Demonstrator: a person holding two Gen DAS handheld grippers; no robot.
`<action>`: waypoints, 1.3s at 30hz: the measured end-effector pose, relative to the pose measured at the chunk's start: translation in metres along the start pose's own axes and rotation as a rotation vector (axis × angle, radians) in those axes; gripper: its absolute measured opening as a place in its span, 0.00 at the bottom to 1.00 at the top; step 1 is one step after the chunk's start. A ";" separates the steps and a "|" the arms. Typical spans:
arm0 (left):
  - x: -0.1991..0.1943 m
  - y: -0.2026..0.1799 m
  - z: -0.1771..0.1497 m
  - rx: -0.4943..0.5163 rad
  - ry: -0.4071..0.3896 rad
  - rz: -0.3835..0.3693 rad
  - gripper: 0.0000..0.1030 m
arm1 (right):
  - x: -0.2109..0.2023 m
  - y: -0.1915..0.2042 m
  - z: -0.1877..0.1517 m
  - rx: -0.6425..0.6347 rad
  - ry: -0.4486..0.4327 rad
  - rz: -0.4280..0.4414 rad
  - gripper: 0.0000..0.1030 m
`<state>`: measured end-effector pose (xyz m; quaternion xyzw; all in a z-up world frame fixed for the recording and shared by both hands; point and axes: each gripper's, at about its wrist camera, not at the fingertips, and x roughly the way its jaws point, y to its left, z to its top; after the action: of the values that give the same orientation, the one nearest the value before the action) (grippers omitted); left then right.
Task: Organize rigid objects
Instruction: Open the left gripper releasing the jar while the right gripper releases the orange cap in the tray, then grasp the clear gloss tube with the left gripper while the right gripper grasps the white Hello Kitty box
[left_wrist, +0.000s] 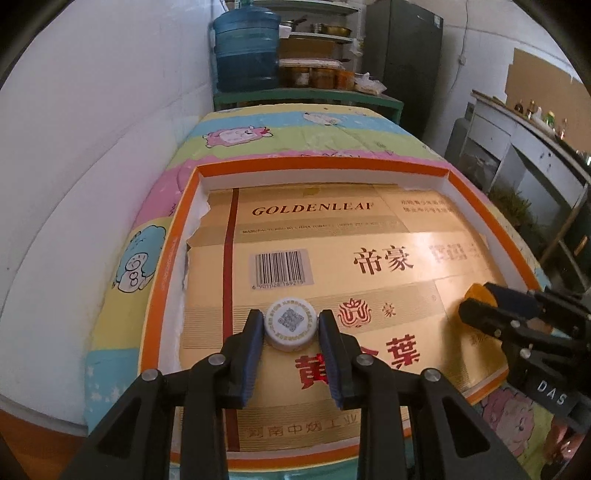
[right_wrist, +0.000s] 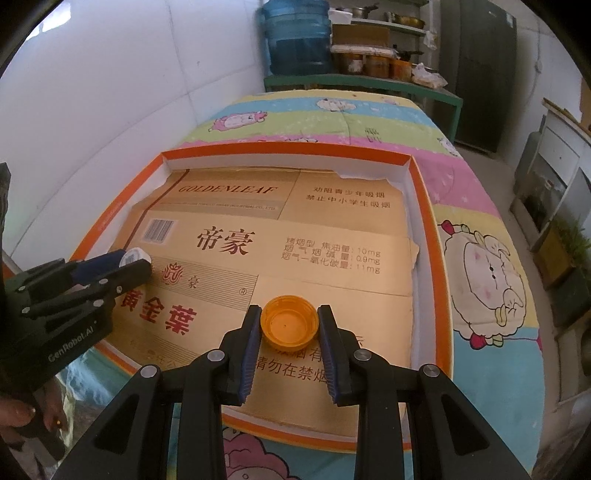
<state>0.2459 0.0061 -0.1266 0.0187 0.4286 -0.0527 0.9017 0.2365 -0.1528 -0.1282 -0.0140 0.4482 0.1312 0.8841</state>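
A white bottle cap (left_wrist: 291, 324) with a QR code on top sits between the fingers of my left gripper (left_wrist: 291, 326), which is shut on it, low over the gold cardboard sheet (left_wrist: 369, 236). It also shows in the right wrist view (right_wrist: 135, 256) in the left gripper (right_wrist: 138, 264). An orange bottle cap (right_wrist: 289, 326), open side up, is held in my shut right gripper (right_wrist: 289, 325) over the sheet's near right part. In the left wrist view the orange cap (left_wrist: 476, 293) shows in the right gripper (left_wrist: 476, 301).
The gold sheet lies in a shallow orange-rimmed box lid (left_wrist: 321, 164) on a cartoon-print quilt (right_wrist: 480, 266). A white wall stands to the left. Behind are a blue water jug (left_wrist: 245, 48), shelves with jars (left_wrist: 317, 75) and a dark fridge (left_wrist: 404, 55).
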 end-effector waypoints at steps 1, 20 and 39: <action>-0.001 0.000 -0.001 0.000 0.000 0.002 0.30 | 0.000 0.000 0.000 0.000 -0.003 -0.001 0.30; -0.043 0.005 -0.006 -0.019 -0.080 -0.029 0.53 | -0.038 0.007 -0.008 0.004 -0.088 -0.032 0.43; -0.122 0.011 -0.037 -0.079 -0.158 0.003 0.53 | -0.134 0.036 -0.058 0.014 -0.195 -0.025 0.43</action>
<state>0.1422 0.0297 -0.0551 -0.0204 0.3581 -0.0360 0.9328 0.1065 -0.1555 -0.0526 -0.0007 0.3608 0.1177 0.9252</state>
